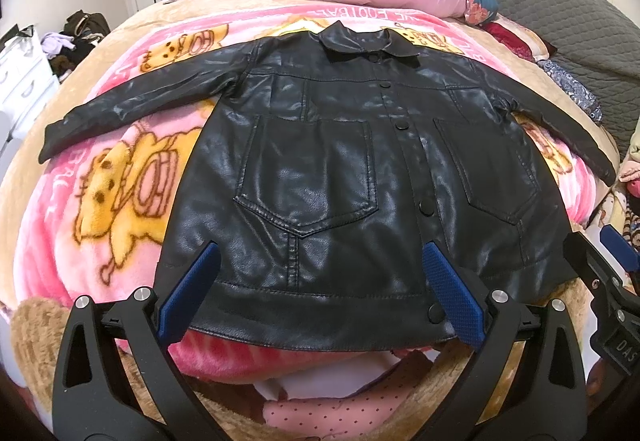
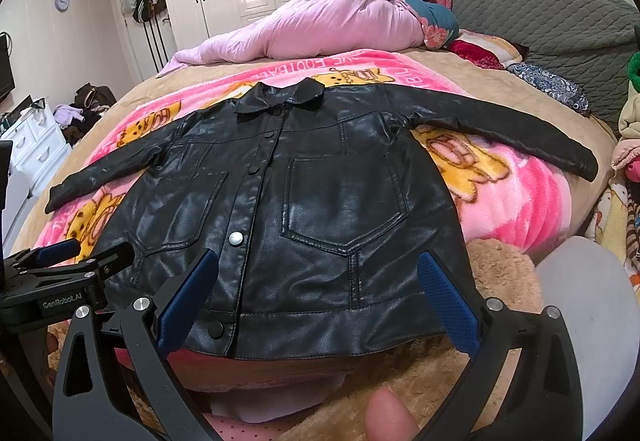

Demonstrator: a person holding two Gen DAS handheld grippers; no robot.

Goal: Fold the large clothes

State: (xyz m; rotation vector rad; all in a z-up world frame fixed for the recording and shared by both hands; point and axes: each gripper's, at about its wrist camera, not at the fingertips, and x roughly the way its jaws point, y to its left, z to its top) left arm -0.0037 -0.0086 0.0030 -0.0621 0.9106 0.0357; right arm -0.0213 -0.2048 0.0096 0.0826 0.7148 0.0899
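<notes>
Ok: jacket [image 1: 320,161] flat on bed, hem just ahead of both grippers, left gripper [image 1: 320,269] & right gripper [image 2: 318,273], collar far end; jaws apart, empty.

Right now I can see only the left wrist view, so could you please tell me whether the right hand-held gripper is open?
Observer: Yes. In the right wrist view the right hand-held gripper is wide open and holds nothing. Its fingers are spread over the lower front of the black jacket.
Operator: Thank you. Do all the front snaps look the same from there?
Observer: No. One snap low on the placket shows silver, and the others look black.
Operator: Is anything else close to that gripper?
Observer: A fingertip shows at the bottom edge of the view, below the jacket's hem.
</notes>
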